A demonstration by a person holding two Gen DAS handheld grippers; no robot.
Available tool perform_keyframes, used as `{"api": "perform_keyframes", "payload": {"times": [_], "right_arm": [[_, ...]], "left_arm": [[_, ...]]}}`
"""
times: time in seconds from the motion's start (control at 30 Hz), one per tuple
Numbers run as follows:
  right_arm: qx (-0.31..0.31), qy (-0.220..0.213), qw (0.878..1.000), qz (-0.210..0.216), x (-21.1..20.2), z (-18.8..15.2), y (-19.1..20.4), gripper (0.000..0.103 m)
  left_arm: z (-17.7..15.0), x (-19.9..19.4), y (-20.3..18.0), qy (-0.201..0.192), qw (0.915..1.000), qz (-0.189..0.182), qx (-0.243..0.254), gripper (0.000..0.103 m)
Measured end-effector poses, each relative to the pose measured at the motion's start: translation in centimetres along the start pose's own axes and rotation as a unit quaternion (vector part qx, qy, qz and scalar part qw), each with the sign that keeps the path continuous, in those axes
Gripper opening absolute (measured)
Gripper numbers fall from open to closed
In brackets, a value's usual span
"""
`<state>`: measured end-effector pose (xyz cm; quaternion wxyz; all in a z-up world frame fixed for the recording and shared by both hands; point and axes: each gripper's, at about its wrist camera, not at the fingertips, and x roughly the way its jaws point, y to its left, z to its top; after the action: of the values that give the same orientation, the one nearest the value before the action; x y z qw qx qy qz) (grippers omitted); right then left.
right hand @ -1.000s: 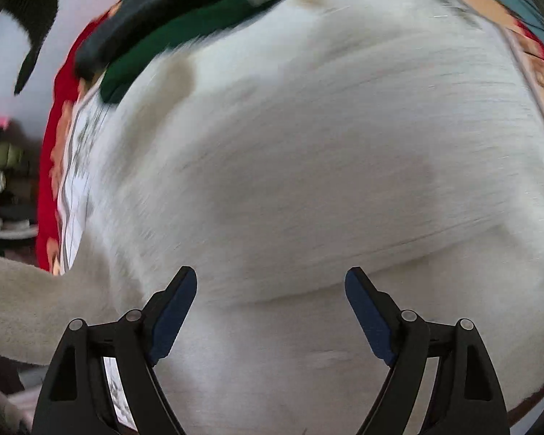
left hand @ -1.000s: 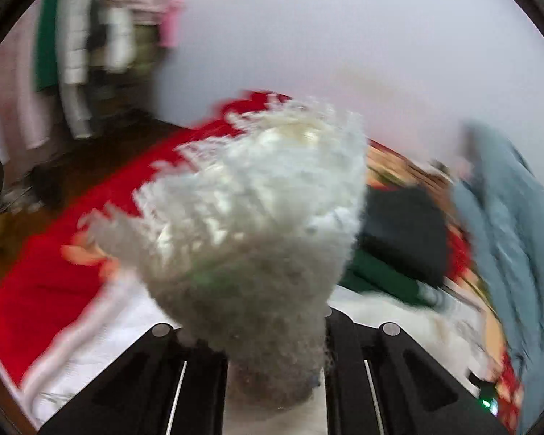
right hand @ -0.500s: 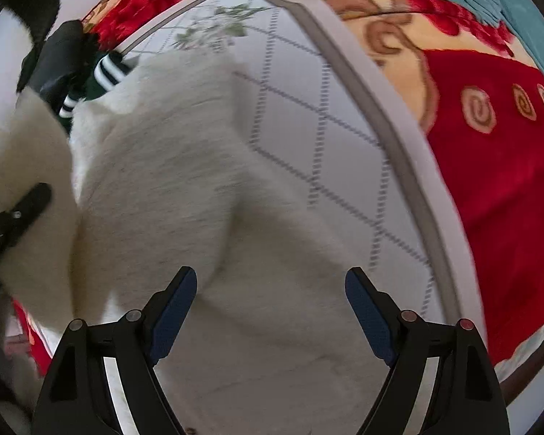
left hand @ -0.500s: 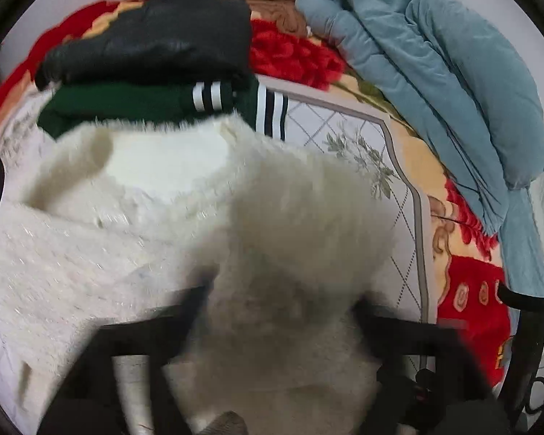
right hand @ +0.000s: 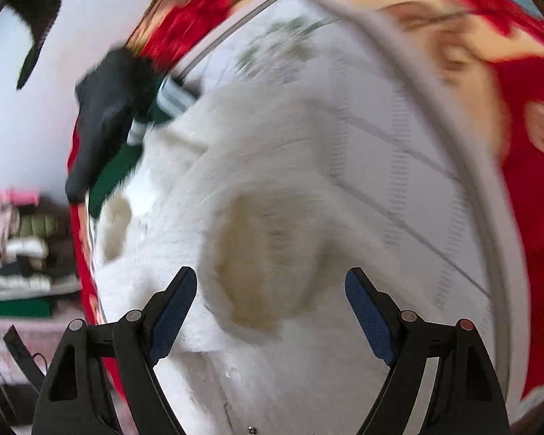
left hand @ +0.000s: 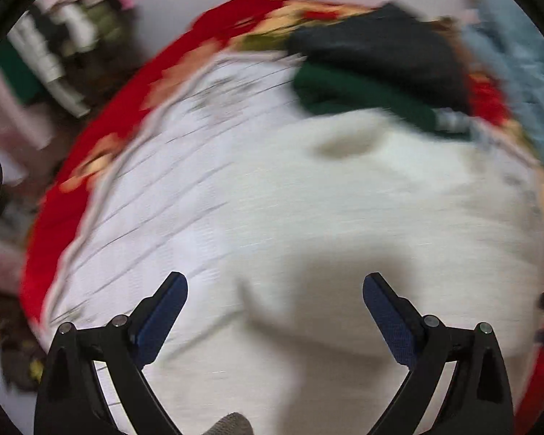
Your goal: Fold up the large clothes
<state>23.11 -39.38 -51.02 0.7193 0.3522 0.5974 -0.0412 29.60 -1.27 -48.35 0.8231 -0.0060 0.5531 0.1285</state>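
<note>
Nearest me, my left gripper point(left hand: 275, 291) was spread wide with nothing between the blue pads point(left hand: 161, 317), and my right gripper point(right hand: 271, 288) was the same, jaws apart and empty. Both hovered over the white fuzzy sweater point(left hand: 362, 224), which lay across the white quilted centre of the bedspread point(right hand: 409, 166); whether either touched the fabric I couldn't tell, both views were smeared by motion. I judged this as a between-grips step: a fold looked partly laid, neither tool held cloth, so the next move called for picking a fresh edge or sleeve and closing on it, most likely the thick rounded fold point(right hand: 268, 253) sitting just past the right jaws at 12 o'clock. The sweater looked plush, bulky, cream-white, bunched rather than flat, with a shadowed dip in the left view near the jaws. It would probably spring back, so a deep pinch seemed needed. Farther out, at 1 o'clock in the left view, a dark green garment point(left hand: 362, 94) with white stripes lay touching the sweater's far edge, with a black garment point(left hand: 377, 50) piled on it. Beyond those, the red floral border point(left hand: 185, 72) ran from 9 to 12 o'clock, a pale blue quilt point(left hand: 526, 61) sat at 2 o'clock, and blurred hanging clothes point(left hand: 50, 58) showed at 10 o'clock.
</note>
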Motion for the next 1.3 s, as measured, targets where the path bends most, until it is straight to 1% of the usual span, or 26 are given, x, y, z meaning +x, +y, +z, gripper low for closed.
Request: {"api": "perform_keyframes", "payload": {"times": [0.03, 0.07, 0.1, 0.13, 0.17, 0.2, 0.27, 0.33, 0.4, 0.43, 0.5, 0.53, 0.57, 0.6, 0.67, 0.73, 0.77, 0.8, 0.83, 0.87, 0.9, 1.03, 1.17, 1.23, 1.27, 1.3], "right_arm": [[-0.013, 0.025, 1.0, -0.003, 1.9, 0.4, 1.0, 0.086], [-0.019, 0.042, 0.999, -0.005, 3.2, 0.7, 1.8, 0.078], [-0.033, 0.06, 0.998, -0.008, 4.7, 0.8, 2.7, 0.03], [-0.051, 0.071, 0.996, -0.027, 5.6, 1.0, 3.9, 0.015], [-0.062, 0.063, 0.995, -0.036, 5.6, 1.1, 4.8, 0.015], [-0.078, 0.034, 0.996, -0.041, 4.8, 1.4, 5.9, 0.007], [-0.105, -0.05, 0.991, -0.059, 1.5, 2.1, 7.7, 0.007], [-0.103, -0.088, 0.987, -0.084, 0.2, 3.0, 8.0, 0.007], [-0.109, -0.067, 0.985, -0.119, 2.0, 4.1, 7.6, 0.009], [-0.098, -0.012, 0.987, -0.128, 4.3, 4.7, 6.8, 0.009], [-0.059, 0.043, 0.991, -0.116, 6.0, 4.6, 5.1, 0.013], [-0.049, 0.042, 0.992, -0.108, 5.8, 4.2, 4.9, 0.015], [-0.052, 0.028, 0.992, -0.109, 5.1, 3.7, 5.0, 0.028], [-0.058, 0.018, 0.991, -0.115, 4.5, 3.1, 5.0, 0.052], [-0.059, -0.008, 0.99, -0.128, 2.7, 1.2, 4.9, 0.073], [-0.042, -0.018, 0.99, -0.131, 1.4, -0.2, 4.3, 0.073], [-0.03, -0.021, 0.99, -0.138, 0.8, -1.3, 3.8, 0.073], [-0.02, -0.022, 0.989, -0.144, 0.4, -2.2, 3.7, 0.073], [-0.011, -0.02, 0.988, -0.151, 0.2, -3.0, 3.1, 0.073], [-0.005, -0.018, 0.987, -0.159, 0.1, -3.9, 2.5, 0.073], [0.001, -0.015, 0.985, -0.169, 0.0, -4.5, 1.8, 0.073], [0.011, -0.008, 0.979, -0.201, -0.6, -5.2, -0.5, 0.073], [-0.036, -0.011, 0.972, -0.233, 0.7, -4.7, -0.2, 0.073], [-0.081, -0.008, 0.957, -0.279, 2.4, -4.2, 0.7, 0.073], [-0.095, -0.006, 0.953, -0.286, 3.2, -3.9, 0.9, 0.073], [-0.1, -0.001, 0.951, -0.292, 4.0, -3.6, 1.1, 0.073]], "left_arm": [[-0.3, 0.7, 1.3, 0.008, 0.9998, 0.017, -0.011, 0.099], [-0.7, 1.4, 2.4, 0.017, 0.9992, 0.031, -0.02, 0.099], [-1.0, 1.8, 3.3, 0.023, 0.9985, 0.042, -0.025, 0.099], [-1.4, 2.2, 4.0, 0.027, 0.9978, 0.052, -0.031, 0.099], [-1.8, 2.4, 4.6, 0.03, 0.9971, 0.061, -0.035, 0.099], [-2.2, 2.7, 5.2, 0.033, 0.9963, 0.069, -0.038, 0.099], [-2.9, 3.0, 6.0, 0.04, 0.9955, 0.074, -0.043, 0.099], [-3.5, 3.3, 6.4, 0.045, 0.9949, 0.076, -0.047, 0.099], [-3.7, 4.2, 6.0, 0.05, 0.9946, 0.082, -0.041, 0.099], [-3.7, 4.9, 5.7, 0.051, 0.9943, 0.088, -0.033, 0.099], [-3.5, 6.9, 4.7, 0.059, 0.9929, 0.103, -0.01, 0.099], [-3.3, 7.9, 4.3, 0.065, 0.9916, 0.111, 0.001, 0.099], [-2.9, 9.3, 3.8, 0.068, 0.9898, 0.124, 0.017, 0.099], [-2.6, 10.4, 3.5, 0.07, 0.9879, 0.135, 0.029, 0.099], [-1.9, 11.5, 3.1, 0.072, 0.9873, 0.136, 0.041, 0.099], [-1.3, 11.8, 3.3, 0.059, 0.9896, 0.125, 0.04, 0.097], [-1.1, 11.7, 3.5, 0.054, 0.9917, 0.111, 0.037, 0.08], [-0.9, 11.7, 3.7, 0.052, 0.9946, 0.084, 0.033, 0.047], [-0.9, 11.7, 3.6, 0.053, 0.9956, 0.07, 0.031, 0.03], [-0.9, 11.8, 3.5, 0.055, 0.9948, 0.078, 0.035, 0.004], [-0.8, 11.9, 3.6, 0.055, 0.9934, 0.093, 0.038, 0.002], [0.7, 13.7, 8.2, 0.077, 0.9924, 0.093, -0.025, 0.002], [1.9, 12.1, 10.2, 0.068, 0.9963, 0.03, -0.041, 0.008], [2.1, 11.3, 9.8, 0.072, 0.9966, -0.016, -0.038, 0.009], [2.0, 10.6, 9.3, 0.072, 0.9962, -0.042, -0.025, 0.011], [1.8, 10.2, 8.8, 0.073, 0.9956, -0.055, -0.017, 0.027]]}}
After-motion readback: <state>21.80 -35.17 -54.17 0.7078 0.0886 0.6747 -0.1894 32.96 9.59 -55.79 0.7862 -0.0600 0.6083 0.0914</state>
